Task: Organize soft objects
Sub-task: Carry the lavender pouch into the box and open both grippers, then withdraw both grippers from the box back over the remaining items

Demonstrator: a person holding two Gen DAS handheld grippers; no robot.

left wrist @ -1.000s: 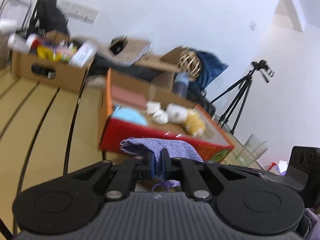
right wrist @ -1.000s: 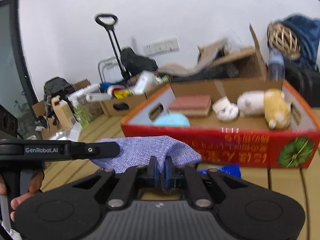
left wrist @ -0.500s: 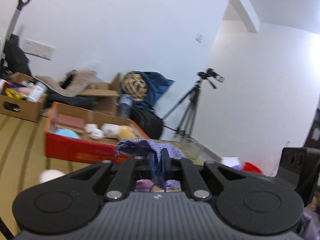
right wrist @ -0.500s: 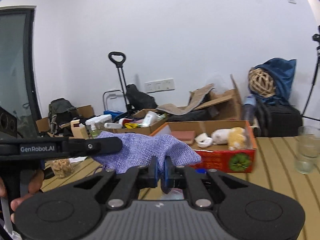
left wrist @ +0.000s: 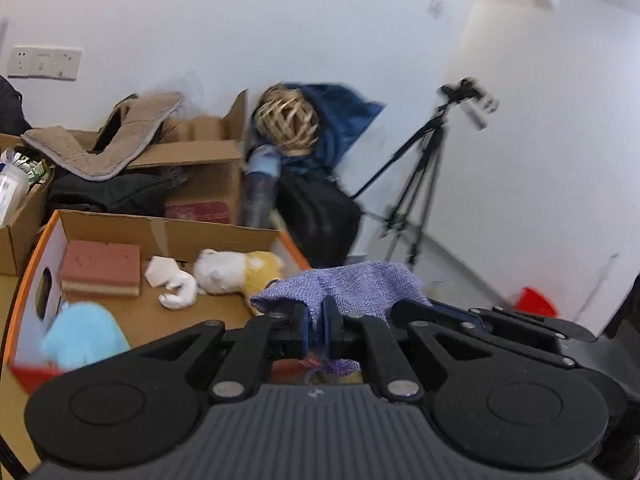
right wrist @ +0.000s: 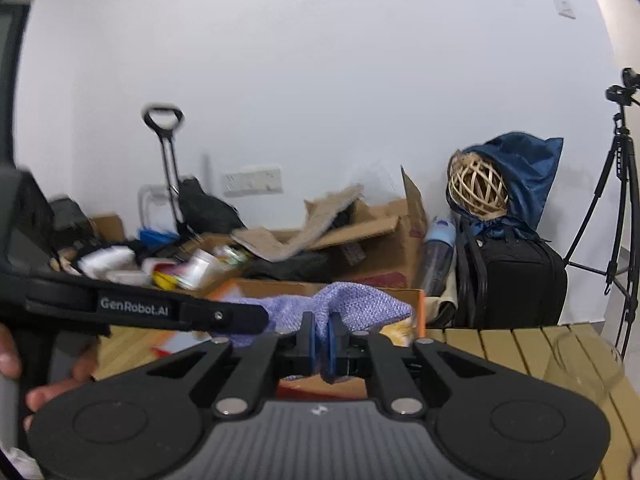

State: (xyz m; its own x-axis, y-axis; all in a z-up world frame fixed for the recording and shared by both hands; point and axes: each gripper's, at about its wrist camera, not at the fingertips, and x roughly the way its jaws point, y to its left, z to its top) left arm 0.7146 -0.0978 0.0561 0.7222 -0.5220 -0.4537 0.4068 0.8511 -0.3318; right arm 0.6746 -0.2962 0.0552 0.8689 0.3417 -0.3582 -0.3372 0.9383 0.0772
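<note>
Purple cloth point(left wrist: 352, 286) lower part hidden behind left gripper point(left wrist: 316, 330) body. Light-blue plush point(left wrist: 82, 338) at 8 o'clock blurred, shape unclear. Tripod point(left wrist: 416, 184) at 2 o'clock motion-smeared. Right view: drinking glass point(right wrist: 584, 364) at 4 o'clock blurred, bottom hidden; hand point(right wrist: 24, 380) at 8 o'clock cut by frame edge.

One woven purple cloth point(left wrist: 352, 284) hung between two black grippers. The orange-rimmed cardboard box point(left wrist: 168, 232) held one pink sponge block point(left wrist: 102, 268), one light-blue soft item point(left wrist: 82, 338), one crumpled white cloth point(left wrist: 172, 286) and one white-and-yellow plush toy point(left wrist: 236, 272).
</note>
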